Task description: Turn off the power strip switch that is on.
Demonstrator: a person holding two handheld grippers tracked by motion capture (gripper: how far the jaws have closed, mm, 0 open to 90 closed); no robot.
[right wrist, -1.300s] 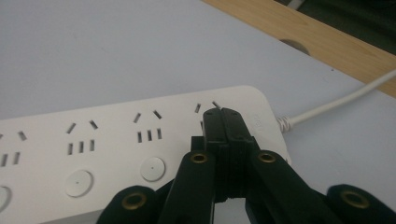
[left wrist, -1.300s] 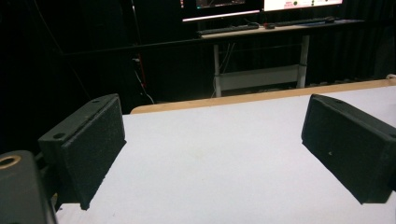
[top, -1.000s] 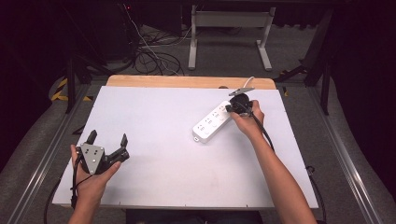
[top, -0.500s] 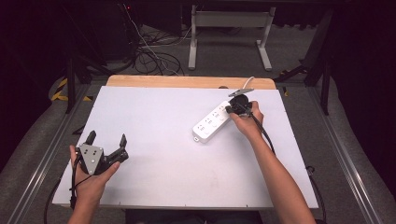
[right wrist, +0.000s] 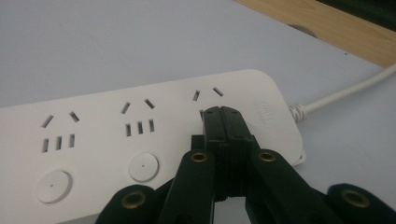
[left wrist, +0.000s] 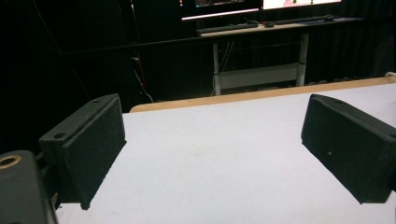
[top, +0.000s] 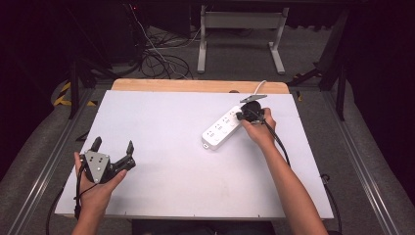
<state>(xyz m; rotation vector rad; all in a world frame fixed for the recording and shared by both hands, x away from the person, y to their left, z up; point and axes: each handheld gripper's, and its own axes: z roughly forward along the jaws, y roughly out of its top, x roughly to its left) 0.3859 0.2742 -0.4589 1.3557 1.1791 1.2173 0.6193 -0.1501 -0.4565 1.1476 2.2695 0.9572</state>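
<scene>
Power strip (top: 223,130), white, is lying flat on the white table top (top: 171,147), right of centre in the high view, angled from lower left to upper right. Its white cord (top: 259,87) is leaving the upper-right end and running toward the wooden back edge (top: 195,85) of the table.

Right gripper (top: 243,115) is sitting over the upper-right end of the strip, the person's right hand (top: 258,129) wrapped around it. In the right gripper view its jaws are pressing flat together with nothing between them, and their tips (right wrist: 224,122) are resting on the strip's face at the last socket group, covering part of the slots there. Two round white buttons (right wrist: 143,166) are showing in the lower left of that view, below the other socket groups. The cord is exiting at the right edge of that frame.

Left gripper (top: 113,152) is sitting in the lower left of the high view, well apart from the strip, held in the person's left hand (top: 95,188). Its jaws are spreading wide, nothing between them; the left gripper view is showing bare white table between the two black pads (left wrist: 95,140).

Black cables (top: 156,61) are lying tangled on the floor beyond the table, upper centre-left of the high view.
</scene>
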